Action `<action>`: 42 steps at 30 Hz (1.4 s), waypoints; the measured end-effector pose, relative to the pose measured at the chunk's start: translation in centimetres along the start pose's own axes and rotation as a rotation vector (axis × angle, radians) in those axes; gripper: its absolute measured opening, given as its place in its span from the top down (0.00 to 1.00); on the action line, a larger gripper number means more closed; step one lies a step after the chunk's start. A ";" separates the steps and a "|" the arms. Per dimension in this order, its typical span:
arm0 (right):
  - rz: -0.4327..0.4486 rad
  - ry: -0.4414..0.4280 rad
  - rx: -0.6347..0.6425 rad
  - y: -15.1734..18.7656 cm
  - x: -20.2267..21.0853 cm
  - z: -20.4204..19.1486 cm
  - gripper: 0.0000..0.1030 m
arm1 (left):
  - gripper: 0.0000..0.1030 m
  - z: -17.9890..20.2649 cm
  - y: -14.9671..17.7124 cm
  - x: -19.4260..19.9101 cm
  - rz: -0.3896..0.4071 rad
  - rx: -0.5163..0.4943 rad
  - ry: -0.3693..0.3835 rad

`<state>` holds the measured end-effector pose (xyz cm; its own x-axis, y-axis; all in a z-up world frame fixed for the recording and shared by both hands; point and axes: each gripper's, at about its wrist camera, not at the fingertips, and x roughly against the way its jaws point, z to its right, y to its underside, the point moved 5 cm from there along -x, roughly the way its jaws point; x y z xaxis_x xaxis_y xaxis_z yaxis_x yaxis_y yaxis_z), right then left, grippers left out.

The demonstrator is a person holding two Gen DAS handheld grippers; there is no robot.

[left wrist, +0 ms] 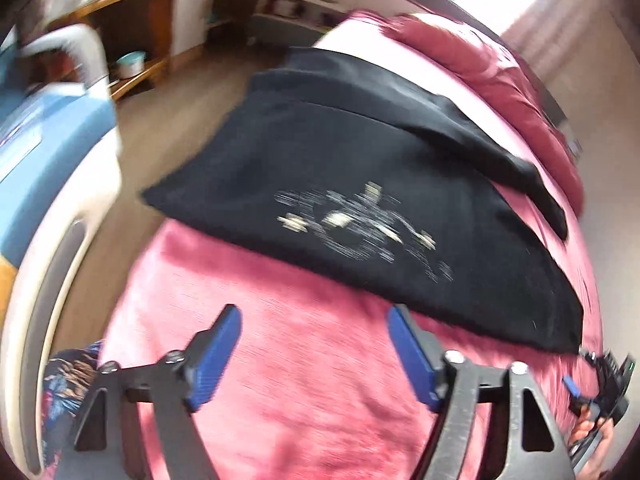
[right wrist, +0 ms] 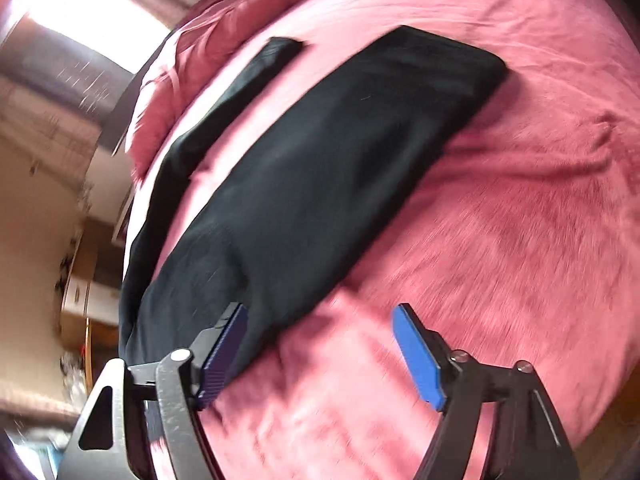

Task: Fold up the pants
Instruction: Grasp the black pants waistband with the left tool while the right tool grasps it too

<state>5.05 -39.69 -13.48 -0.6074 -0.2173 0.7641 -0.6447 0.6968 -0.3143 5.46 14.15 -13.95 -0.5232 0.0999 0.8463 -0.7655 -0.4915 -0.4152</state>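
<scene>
On the bed w/ pink blanket: black pants spread flat, pale printed graphic up near the hip, one leg splayed away from the other, prob. laid out so the legs can be brought together. Left hand-held gripper wide open, holding nothing, hovering over bare blanket just short of the pants' near edge. Right hand-held gripper also wide open, empty; its left finger over or touching the fabric edge at the waist end, contact can't be confirmed thru motion blur. Likely lining up for a pinch at near edge; fold not yet begun. Wooden shelf in bkgd.
</scene>
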 end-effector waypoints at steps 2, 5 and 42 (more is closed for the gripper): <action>-0.001 -0.001 -0.040 -1.2 -0.8 0.7 0.35 | 0.41 -2.0 -0.9 -0.4 -0.014 0.053 0.008; 0.001 0.009 -0.084 -2.5 -2.3 1.6 0.42 | 0.52 -4.6 -2.1 -0.9 -0.033 0.145 -0.007; 0.071 0.156 0.089 -3.5 4.3 5.1 0.92 | 0.94 -5.0 -0.7 3.5 -0.005 0.125 0.003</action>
<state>2.32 -46.56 -12.00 -0.5784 -0.0564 0.8138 -0.6453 0.6419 -0.4142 2.22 19.19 -12.37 -0.5209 0.1054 0.8471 -0.7156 -0.5949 -0.3661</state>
